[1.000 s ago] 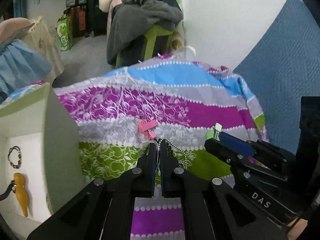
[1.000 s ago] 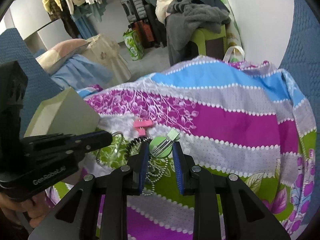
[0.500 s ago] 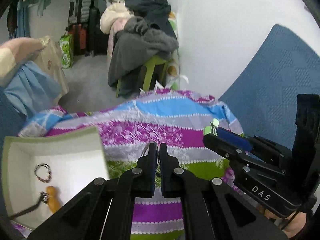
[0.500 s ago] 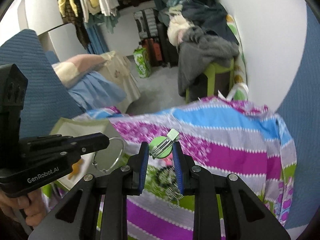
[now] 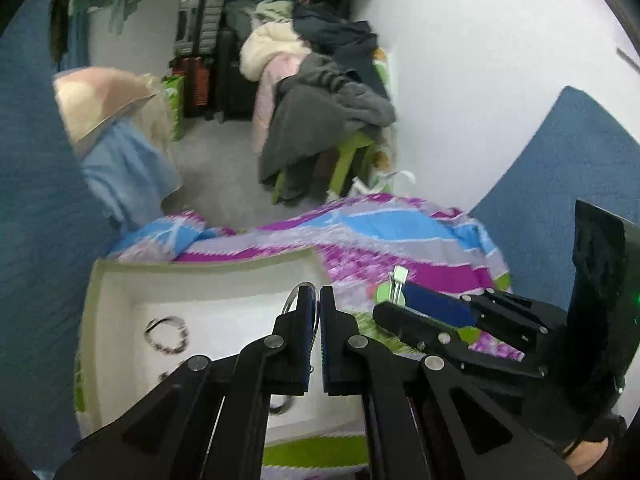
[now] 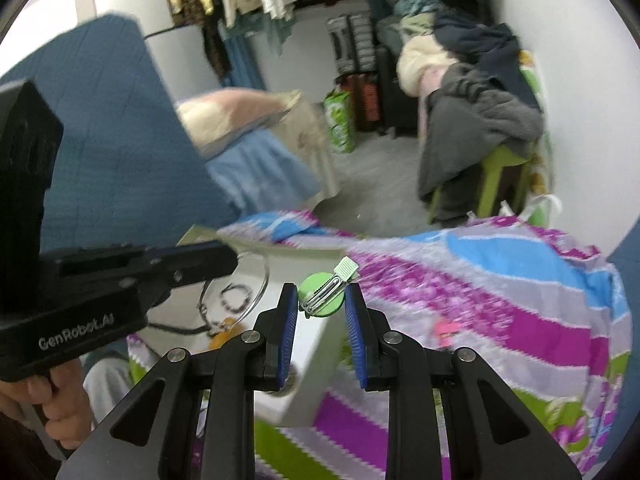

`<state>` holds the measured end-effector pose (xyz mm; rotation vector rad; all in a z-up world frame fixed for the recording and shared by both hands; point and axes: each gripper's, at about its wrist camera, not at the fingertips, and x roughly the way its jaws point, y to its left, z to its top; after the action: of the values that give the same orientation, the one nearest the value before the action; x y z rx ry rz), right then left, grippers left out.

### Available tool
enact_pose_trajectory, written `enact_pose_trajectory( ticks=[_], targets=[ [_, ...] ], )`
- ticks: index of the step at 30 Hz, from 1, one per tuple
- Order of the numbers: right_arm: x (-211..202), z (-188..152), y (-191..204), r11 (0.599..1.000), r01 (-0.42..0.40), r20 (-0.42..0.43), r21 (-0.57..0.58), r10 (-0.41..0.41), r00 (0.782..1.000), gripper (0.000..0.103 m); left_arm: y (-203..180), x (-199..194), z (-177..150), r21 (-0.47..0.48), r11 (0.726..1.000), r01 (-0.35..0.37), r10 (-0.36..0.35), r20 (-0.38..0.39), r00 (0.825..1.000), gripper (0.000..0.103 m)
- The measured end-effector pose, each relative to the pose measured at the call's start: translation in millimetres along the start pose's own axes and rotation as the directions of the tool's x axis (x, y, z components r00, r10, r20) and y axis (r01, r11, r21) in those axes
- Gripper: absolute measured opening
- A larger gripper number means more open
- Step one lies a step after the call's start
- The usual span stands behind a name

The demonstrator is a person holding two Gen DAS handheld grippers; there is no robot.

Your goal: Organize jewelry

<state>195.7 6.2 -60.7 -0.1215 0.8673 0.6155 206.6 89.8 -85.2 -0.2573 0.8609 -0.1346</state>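
Left gripper (image 5: 314,294) fingers pressed together on thin silver bangle (image 6: 256,280), above white box (image 5: 200,280) at bed's left edge. Right gripper (image 6: 322,300) fingers pinching green hair clip (image 6: 322,298) just beside it. 1 beaded bracelet (image 5: 166,334) inside box.

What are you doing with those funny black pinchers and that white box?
A person holds a pincher in each hand and is tidying jewelry. The left gripper is shut on a thin silver bangle. The right gripper pinches a round green hair clip. Both hang above the white box on the flowery bedsheet. A beaded bracelet already lies inside the box. A pink clip is left on the sheet.
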Motion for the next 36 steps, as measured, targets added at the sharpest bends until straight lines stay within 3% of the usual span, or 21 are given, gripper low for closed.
enact_pose_trajectory(
  ticks=[10,13,15,18,19,20,21,25,30,36],
  targets=[
    [58.5,-42.8,39.7,0.999,-0.036,-0.141,-0.03,0.031,0.989,0.022,54.2,27.0,-49.3,-0.034,0.998,-0.05,0.046,-0.105,0.993,0.002],
    [58.1,-44.9,36.3,0.999,-0.044,-0.148,-0.021,0.04,0.988,0.023,58.7,23.6,-50.6,-0.046,0.998,-0.035,0.031,-0.094,0.995,0.004],
    [52.3,-41.0,32.3,0.999,-0.053,-0.131,-0.004,0.052,0.99,0.034,58.2,21.7,-47.9,-0.051,0.998,-0.049,0.044,-0.094,0.995,0.004],
    [40.2,-32.4,28.6,0.998,-0.066,-0.097,0.003,0.065,0.993,0.037,50.1,12.7,-40.2,-0.028,0.998,-0.053,0.051,-0.063,0.997,0.007],
    [33.9,-28.5,26.8,0.998,-0.063,-0.079,-0.001,0.062,0.995,0.042,46.2,9.7,-37.6,-0.022,0.998,-0.064,0.063,-0.054,0.997,0.014],
    [27.9,-25.1,25.1,0.998,-0.058,-0.062,-0.003,0.058,0.996,0.047,42.3,6.9,-35.7,-0.015,0.997,-0.069,0.069,-0.046,0.997,0.043],
    [19.9,-22.2,22.2,0.998,-0.056,-0.041,-0.002,0.056,0.998,0.05,38.4,2.4,-33.7,-0.014,0.997,-0.073,0.073,-0.029,0.997,0.058],
    [-16.5,-11.6,2.3,1.0,-0.026,0.042,0.008,0.026,0.999,0.064,18.3,-11.9,-24.4,-0.015,0.998,-0.055,0.056,0.029,0.998,0.069],
    [-57.3,-6.6,-29.5,0.999,0.025,0.111,0.028,-0.028,0.993,0.072,-9.8,-16.9,-17.2,-0.009,0.999,-0.037,0.038,0.085,0.996,0.103],
    [-93.5,-16.2,-69.6,0.993,0.096,0.156,0.062,-0.105,0.982,0.076,-43.1,-3.8,-17.1,0.026,1.0,-0.006,0.004,0.082,0.997,0.102]
  ],
)
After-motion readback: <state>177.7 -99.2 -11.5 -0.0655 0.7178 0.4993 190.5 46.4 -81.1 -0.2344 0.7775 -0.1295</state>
